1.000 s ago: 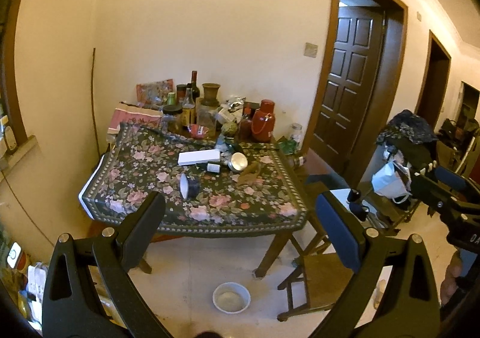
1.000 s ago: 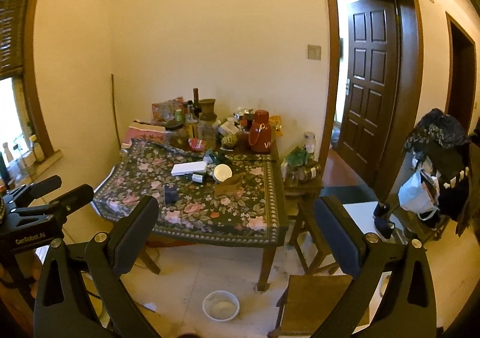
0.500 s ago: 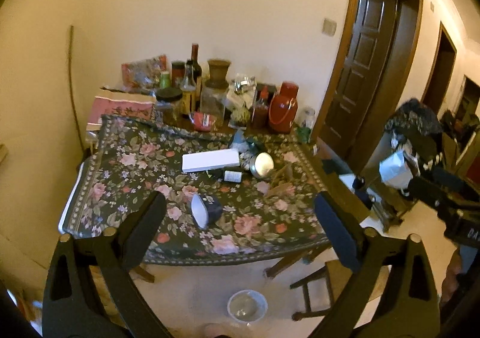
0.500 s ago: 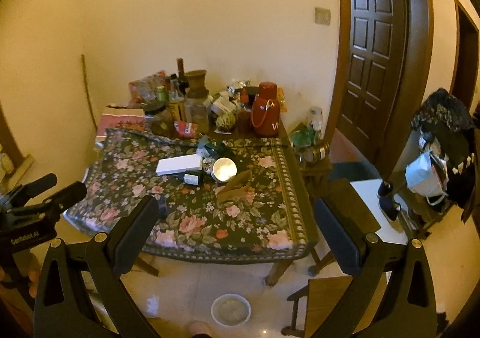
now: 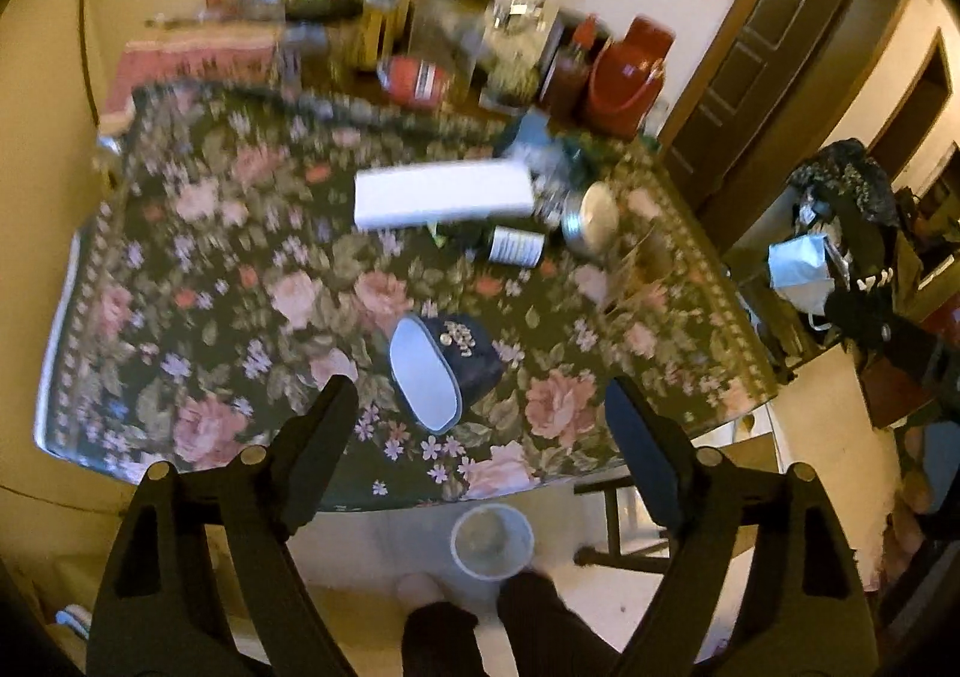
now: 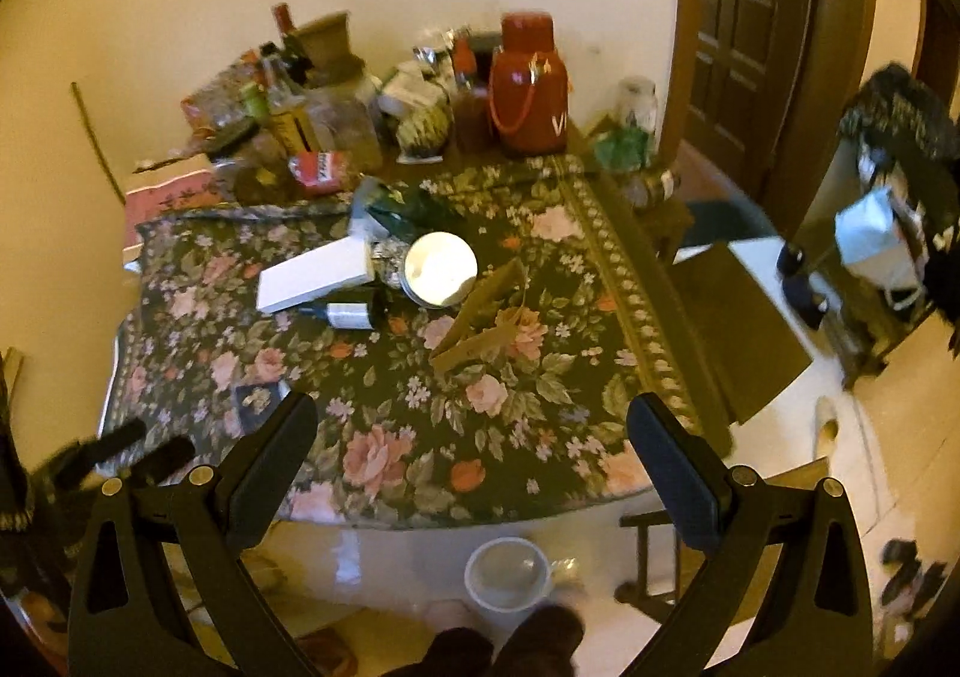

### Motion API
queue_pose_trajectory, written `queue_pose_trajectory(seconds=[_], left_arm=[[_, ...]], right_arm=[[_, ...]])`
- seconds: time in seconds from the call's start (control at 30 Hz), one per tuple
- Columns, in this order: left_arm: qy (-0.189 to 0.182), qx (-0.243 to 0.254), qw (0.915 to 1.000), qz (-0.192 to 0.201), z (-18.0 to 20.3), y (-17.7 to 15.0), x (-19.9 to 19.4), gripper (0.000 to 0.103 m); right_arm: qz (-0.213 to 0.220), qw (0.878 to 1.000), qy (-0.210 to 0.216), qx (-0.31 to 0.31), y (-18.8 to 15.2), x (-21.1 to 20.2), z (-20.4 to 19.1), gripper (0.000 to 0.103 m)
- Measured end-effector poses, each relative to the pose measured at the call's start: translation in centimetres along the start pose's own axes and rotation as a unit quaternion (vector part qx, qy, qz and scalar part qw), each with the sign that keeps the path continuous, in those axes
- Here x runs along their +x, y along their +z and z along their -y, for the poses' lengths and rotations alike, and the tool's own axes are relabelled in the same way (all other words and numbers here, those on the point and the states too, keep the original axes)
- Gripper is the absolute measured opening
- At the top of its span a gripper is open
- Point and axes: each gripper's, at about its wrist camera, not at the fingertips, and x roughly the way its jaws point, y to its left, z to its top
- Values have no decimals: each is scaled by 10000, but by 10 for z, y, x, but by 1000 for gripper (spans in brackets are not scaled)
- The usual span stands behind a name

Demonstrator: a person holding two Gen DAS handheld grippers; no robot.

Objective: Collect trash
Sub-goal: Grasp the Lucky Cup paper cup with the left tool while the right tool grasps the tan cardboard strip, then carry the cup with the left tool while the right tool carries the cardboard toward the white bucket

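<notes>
Left gripper (image 5: 474, 413) hangs above the near edge of the floral tablecloth (image 5: 240, 281), fingers spread wide and empty, the dark blue box (image 5: 444, 368) lying tipped just beyond them. Further in sit the white box (image 6: 318, 284), a small bottle (image 6: 345, 314), the round tin (image 6: 441, 269) and torn brown cardboard (image 6: 486, 317). Right gripper (image 6: 474, 443) hovers too, fingers spread, holding nothing. A white bucket (image 6: 510, 575) stands on the floor below.

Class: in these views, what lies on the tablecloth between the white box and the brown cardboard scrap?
In the right wrist view, a round tin lies between the white box and the cardboard scrap.
</notes>
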Motion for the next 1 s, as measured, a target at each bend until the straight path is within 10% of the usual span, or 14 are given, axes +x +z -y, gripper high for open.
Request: queue_pose_trajectory(seconds=[0.5,0.9,1.0], left_arm=[[42,-1048,9916,-750,-15,8,92,47],[-354,-920,9923,-750,-4,14,103,5],[-386,-684,9943,-721,1,17,99,5]], right_arm=[[-1357,9879,-66,750,45,170,20,99],[-1521,9869,-44,542,43,192,21,21],[-1394,9894,-73,410,36,182,18,19]])
